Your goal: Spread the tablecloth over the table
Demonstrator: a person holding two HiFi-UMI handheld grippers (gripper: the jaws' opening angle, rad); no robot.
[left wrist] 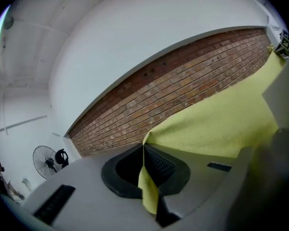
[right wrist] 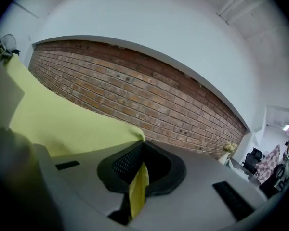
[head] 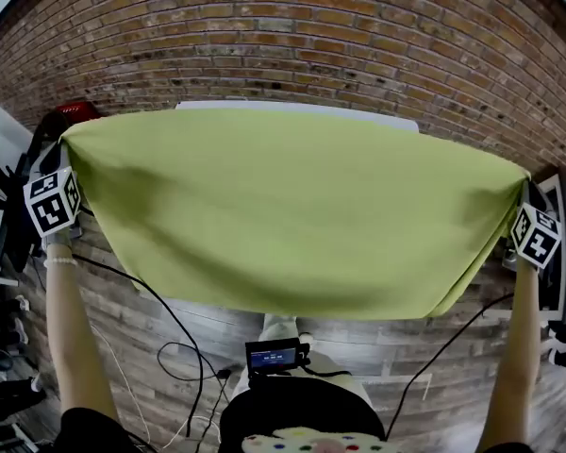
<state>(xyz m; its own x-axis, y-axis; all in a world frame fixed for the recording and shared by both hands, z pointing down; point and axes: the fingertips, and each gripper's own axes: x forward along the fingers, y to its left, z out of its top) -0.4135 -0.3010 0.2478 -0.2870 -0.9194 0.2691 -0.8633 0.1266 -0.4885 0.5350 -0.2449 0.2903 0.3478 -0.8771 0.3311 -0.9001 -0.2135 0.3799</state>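
The tablecloth (head: 292, 215) hangs stretched between the left gripper (left wrist: 145, 177) and right gripper (right wrist: 138, 179), fingers clenched on one upper corner each, which holds it flat for laying.

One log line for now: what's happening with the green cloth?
left gripper: shut on tablecloth corner | right gripper: shut on opposite corner | tablecloth: held up, stretched between grippers

No legible text anywhere.
In the head view, the left-edge marker cube (head: 52, 203) and the right-edge marker cube (head: 536, 234) bear only black-and-white square patterns. The small blue screen (head: 272, 357) at lower centre is too small to read.
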